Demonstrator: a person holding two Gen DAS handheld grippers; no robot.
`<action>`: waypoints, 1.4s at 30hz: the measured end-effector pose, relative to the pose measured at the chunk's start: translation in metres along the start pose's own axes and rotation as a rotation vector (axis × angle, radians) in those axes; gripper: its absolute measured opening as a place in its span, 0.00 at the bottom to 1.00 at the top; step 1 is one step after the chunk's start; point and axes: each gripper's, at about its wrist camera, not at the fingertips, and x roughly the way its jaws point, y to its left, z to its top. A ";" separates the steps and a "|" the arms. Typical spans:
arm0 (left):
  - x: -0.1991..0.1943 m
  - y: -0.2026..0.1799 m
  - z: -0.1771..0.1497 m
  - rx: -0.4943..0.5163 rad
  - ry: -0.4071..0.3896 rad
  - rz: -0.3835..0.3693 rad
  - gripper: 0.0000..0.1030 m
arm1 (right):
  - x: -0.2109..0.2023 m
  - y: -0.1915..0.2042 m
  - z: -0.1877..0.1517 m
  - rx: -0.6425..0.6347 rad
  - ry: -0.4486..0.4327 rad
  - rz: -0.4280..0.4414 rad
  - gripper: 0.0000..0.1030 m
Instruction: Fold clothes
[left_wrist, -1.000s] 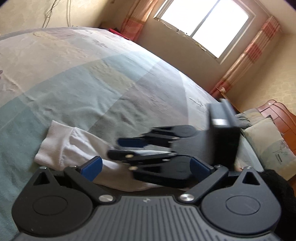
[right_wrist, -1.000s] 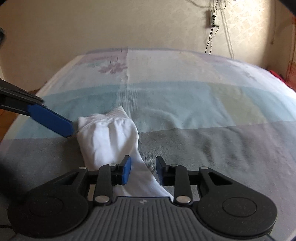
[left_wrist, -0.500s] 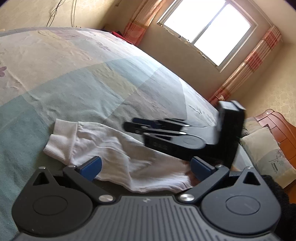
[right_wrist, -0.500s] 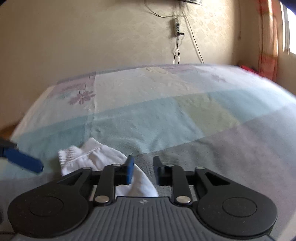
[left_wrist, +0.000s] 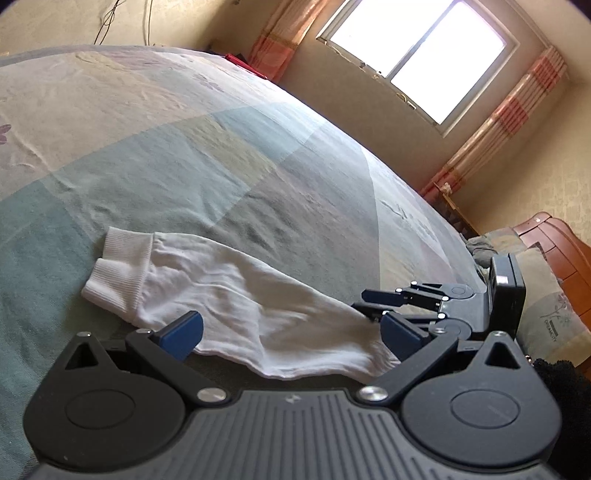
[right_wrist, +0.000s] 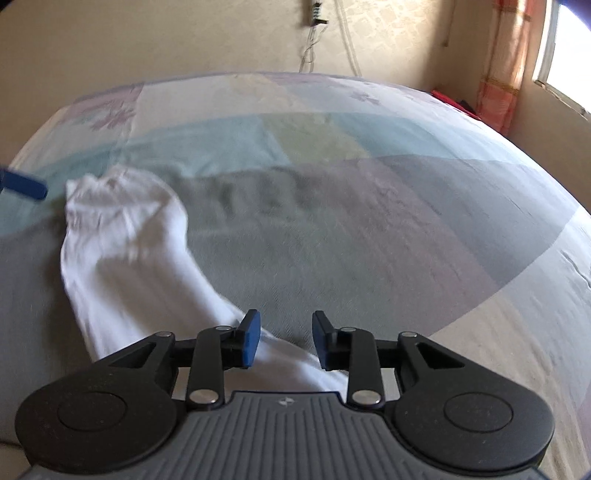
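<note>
The white garment (left_wrist: 236, 295) lies stretched across the bed (left_wrist: 184, 155), its ribbed cuffs at centre left of the left wrist view and its other end running to lower right, where the right gripper (left_wrist: 373, 306) sits at the cloth's tip. In the right wrist view the garment (right_wrist: 125, 236) runs from upper left down under the right gripper (right_wrist: 284, 338), whose fingers stand narrowly apart and have just been opening a little; cloth shows below and beside them, but no pad visibly presses on it, so I judge it not gripped. The left gripper (left_wrist: 291, 332) hovers with its fingers wide, the garment's middle lying between them untouched. The risk from here: if the right fingers close on only the thin edge, the fabric could slip out mid-fold, and a pull made without the left fingers pinning the middle could drag the whole piece over the bedsheet and bunch it. The left view alone shows the window (left_wrist: 413, 51), curtains, pillow (left_wrist: 550, 310) and the right gripper from outside; the right view alone shows the gap between its own fingers and, at far left, one blue finger of the left gripper (right_wrist: 22, 184).
</note>
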 end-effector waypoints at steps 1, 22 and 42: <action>0.001 0.000 0.000 0.001 0.003 0.003 0.99 | 0.000 0.004 0.000 -0.024 0.000 -0.003 0.35; 0.014 -0.004 -0.003 0.009 0.039 0.036 0.99 | -0.003 0.016 0.006 -0.078 -0.028 -0.058 0.03; 0.017 0.001 -0.003 -0.013 0.051 0.045 0.99 | 0.008 0.042 0.013 -0.101 -0.028 0.032 0.35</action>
